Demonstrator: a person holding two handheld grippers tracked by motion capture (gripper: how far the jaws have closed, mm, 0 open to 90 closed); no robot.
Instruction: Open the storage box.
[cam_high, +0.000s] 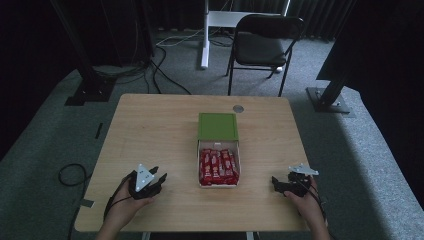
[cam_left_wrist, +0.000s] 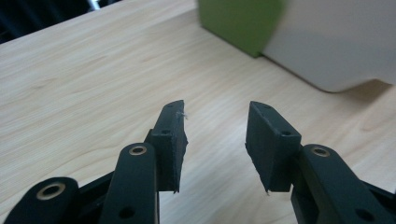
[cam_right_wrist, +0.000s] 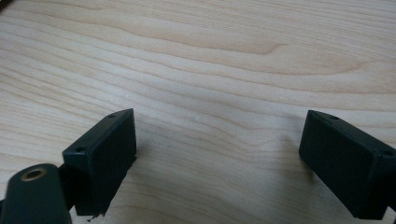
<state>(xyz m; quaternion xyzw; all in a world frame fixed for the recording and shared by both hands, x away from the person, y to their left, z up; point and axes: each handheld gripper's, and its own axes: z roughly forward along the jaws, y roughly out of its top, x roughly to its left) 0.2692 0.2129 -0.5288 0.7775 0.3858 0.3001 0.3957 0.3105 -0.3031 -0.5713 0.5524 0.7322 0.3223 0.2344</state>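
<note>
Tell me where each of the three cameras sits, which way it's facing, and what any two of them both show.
High view: above the person's side, facing forward and down on the table; forearms, left gripper and right gripper show.
Left gripper view: rides the left gripper, looking along parted jaws at the open box.
Right gripper view: rides the right gripper, jaws wide over bare wood.
Shared: high and left gripper views both show the box.

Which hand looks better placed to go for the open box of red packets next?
Left, probably. The left tool points at the box, whose white wall and green lid show just ahead in its view. The right tool faces bare table. Both are open and empty.
</note>
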